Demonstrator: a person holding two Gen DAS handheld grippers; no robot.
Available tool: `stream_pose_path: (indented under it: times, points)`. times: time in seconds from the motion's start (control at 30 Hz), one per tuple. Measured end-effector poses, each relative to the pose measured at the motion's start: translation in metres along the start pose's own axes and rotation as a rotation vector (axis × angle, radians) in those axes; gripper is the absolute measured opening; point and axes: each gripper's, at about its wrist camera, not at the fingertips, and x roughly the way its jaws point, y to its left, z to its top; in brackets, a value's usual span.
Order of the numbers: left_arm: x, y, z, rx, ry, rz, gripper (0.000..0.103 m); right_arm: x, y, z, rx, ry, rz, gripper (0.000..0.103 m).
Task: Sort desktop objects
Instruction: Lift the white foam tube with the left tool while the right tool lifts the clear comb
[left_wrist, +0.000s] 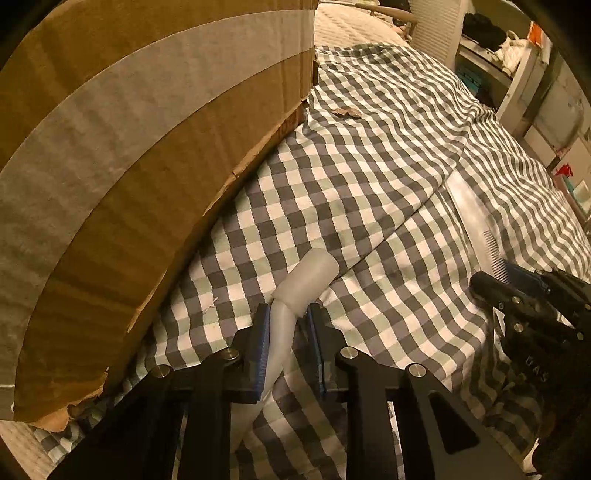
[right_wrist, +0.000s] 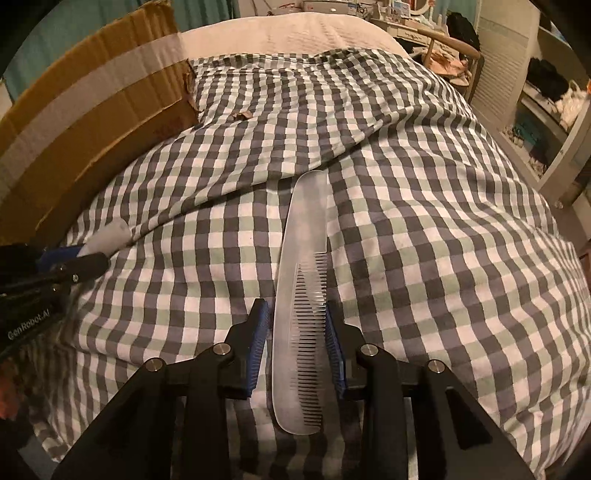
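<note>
Right now both claws straddle their picks: left gripper (left_wrist: 285, 345) around the white tube (left_wrist: 295, 306), right gripper (right_wrist: 295, 343) around the comb (right_wrist: 301, 295); whether either is clenched I cannot tell, and nothing visibly sits in the cardboard box (left_wrist: 110, 166) yet.

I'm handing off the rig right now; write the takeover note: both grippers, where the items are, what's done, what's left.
Left gripper: jaws either side of the white plastic squeeze bottle, pads near its neck; a firm grip is unclear.
Right gripper: jaws bracket the translucent grey plastic comb, not clearly clamped.
Both items lie on the grey-green checked cloth. The taped brown cardboard box stands to the left.
Done: both approaches. Left: grasp, lift, then sort, presumably into the box.
</note>
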Motion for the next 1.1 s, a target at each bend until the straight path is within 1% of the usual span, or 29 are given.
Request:
stream_pose_path:
  times: [0.03,0.17,0.3,0.33,0.4,0.43,0.53,0.63,0.67,0.7,0.73,0.77,0.8,0.87,0.93,0.97,1.0,1.1]
  points:
    - [0.0,-0.001,0.0,0.002,-0.002,0.001,0.019,-0.001,-0.001,-0.001,0.01,-0.005,0.007,0.025]
    - [0.0,0.0,0.001,-0.004,-0.008,-0.004,0.019,-0.009,-0.015,-0.004,0.074,-0.021,0.09,0.025]
    - [-0.004,0.001,0.001,-0.017,-0.018,-0.011,0.018,-0.023,-0.022,-0.005,0.095,-0.039,0.124,0.024]
    - [-0.006,0.002,0.0,-0.022,-0.025,-0.013,0.017,-0.026,-0.02,-0.006,0.094,-0.048,0.124,0.022]
    - [-0.008,0.003,-0.001,-0.025,-0.032,-0.017,0.017,-0.033,-0.017,-0.004,0.084,-0.054,0.13,0.004]
    - [-0.009,0.003,-0.001,-0.024,-0.037,-0.014,0.016,-0.035,-0.016,-0.003,0.082,-0.054,0.132,0.003]
    - [-0.012,0.004,-0.001,-0.035,-0.043,-0.037,0.015,-0.041,-0.01,-0.003,0.059,-0.053,0.119,0.003]
    - [-0.015,0.004,-0.003,-0.041,-0.036,-0.043,0.015,-0.036,-0.012,-0.007,0.053,-0.025,0.122,0.003]
    - [-0.016,0.004,-0.003,-0.041,-0.037,-0.044,0.015,-0.037,-0.013,-0.008,0.061,-0.036,0.109,0.003]
    - [-0.018,0.004,-0.004,-0.04,-0.038,-0.044,0.015,-0.037,-0.013,-0.01,0.057,-0.041,0.105,0.006]
    - [-0.019,0.005,-0.003,-0.039,-0.038,-0.044,0.015,-0.037,-0.013,-0.012,0.056,-0.047,0.093,0.014]
    - [-0.019,0.005,-0.003,-0.039,-0.039,-0.046,0.015,-0.036,-0.012,-0.013,0.053,-0.046,0.073,0.02]
    - [-0.018,0.004,-0.003,-0.04,-0.036,-0.046,0.015,-0.035,-0.012,-0.013,0.051,-0.043,0.072,0.027]
    - [-0.017,0.005,-0.003,-0.041,-0.029,-0.045,0.015,-0.033,-0.013,-0.013,0.055,-0.039,0.082,0.028]
    - [-0.015,0.005,-0.003,-0.044,-0.023,-0.048,0.015,-0.03,-0.012,-0.013,0.051,-0.032,0.071,0.028]
    - [-0.013,0.005,-0.002,-0.045,-0.02,-0.049,0.015,-0.026,-0.012,-0.011,0.046,-0.028,0.06,0.03]
    - [-0.012,0.005,-0.002,-0.046,-0.018,-0.049,0.015,-0.023,-0.012,-0.011,0.04,-0.025,0.052,0.035]
    - [-0.007,0.006,0.0,-0.05,-0.02,-0.053,0.015,-0.01,-0.007,-0.009,0.008,-0.007,0.025,0.039]
